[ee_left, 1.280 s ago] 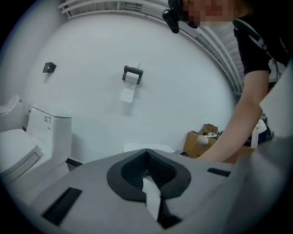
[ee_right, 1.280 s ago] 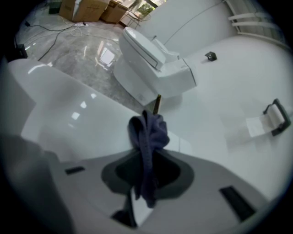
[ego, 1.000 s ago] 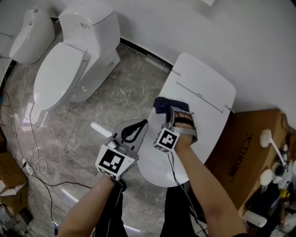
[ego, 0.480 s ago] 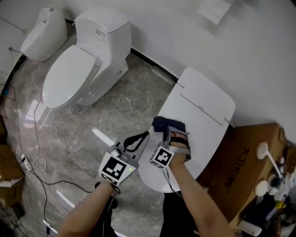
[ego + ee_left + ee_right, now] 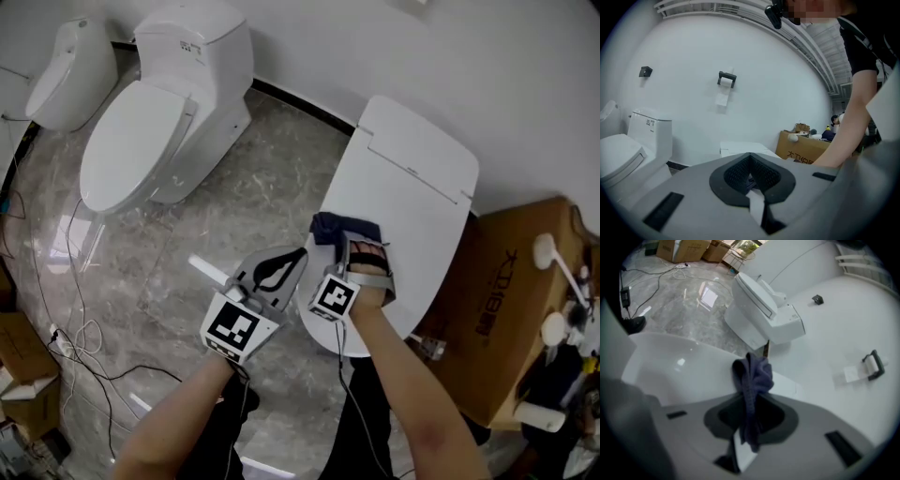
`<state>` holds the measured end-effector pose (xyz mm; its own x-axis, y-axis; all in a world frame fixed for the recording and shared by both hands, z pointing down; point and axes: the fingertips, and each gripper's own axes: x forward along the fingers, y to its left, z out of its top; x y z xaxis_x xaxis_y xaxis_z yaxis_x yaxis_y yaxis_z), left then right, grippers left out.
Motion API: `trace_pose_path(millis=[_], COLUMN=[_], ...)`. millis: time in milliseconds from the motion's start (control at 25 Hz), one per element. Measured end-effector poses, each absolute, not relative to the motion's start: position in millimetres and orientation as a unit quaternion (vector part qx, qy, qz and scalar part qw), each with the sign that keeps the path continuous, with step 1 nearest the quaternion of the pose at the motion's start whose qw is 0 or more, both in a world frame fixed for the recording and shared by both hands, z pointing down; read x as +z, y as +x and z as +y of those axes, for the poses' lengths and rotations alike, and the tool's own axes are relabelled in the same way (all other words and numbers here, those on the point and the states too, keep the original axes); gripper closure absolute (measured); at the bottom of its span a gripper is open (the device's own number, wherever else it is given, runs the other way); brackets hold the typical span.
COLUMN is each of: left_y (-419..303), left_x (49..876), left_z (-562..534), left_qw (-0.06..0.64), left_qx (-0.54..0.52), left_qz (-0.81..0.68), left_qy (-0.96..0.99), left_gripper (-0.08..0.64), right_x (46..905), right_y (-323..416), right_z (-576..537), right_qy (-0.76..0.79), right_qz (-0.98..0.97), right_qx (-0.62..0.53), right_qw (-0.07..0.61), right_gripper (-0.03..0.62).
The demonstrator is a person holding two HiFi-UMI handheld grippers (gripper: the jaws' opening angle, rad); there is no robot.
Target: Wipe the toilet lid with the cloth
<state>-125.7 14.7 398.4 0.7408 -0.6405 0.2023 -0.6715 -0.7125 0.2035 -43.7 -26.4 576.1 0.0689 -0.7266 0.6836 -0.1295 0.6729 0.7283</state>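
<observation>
Your left gripper (image 5: 273, 271) hangs off the lid's left edge, jaws pressed together on nothing, out of the wiping path. Your right gripper (image 5: 353, 244) pinches the bunched cloth (image 5: 343, 228), whose free end lies on the toilet lid (image 5: 412, 178).

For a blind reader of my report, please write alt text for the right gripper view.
The right gripper pinches a dark blue cloth over a white toilet lid. Behind are a second toilet and a marble floor.
</observation>
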Motion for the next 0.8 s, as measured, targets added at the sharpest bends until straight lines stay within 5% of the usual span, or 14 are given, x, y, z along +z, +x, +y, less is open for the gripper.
trace_pose_path(millis=[800], left_y=[-135], left_x=[400], left_z=[42], left_qw=[0.116], left_qx=[0.066], left_qz=[-0.330], left_qy=[0.934], left_gripper=[0.548], right_x=[576], right_y=[-64], right_z=[35], right_qy=[0.339], right_qz=[-0.646], right_qx=[-0.222], right_qw=[0.647], right_gripper=[0.511])
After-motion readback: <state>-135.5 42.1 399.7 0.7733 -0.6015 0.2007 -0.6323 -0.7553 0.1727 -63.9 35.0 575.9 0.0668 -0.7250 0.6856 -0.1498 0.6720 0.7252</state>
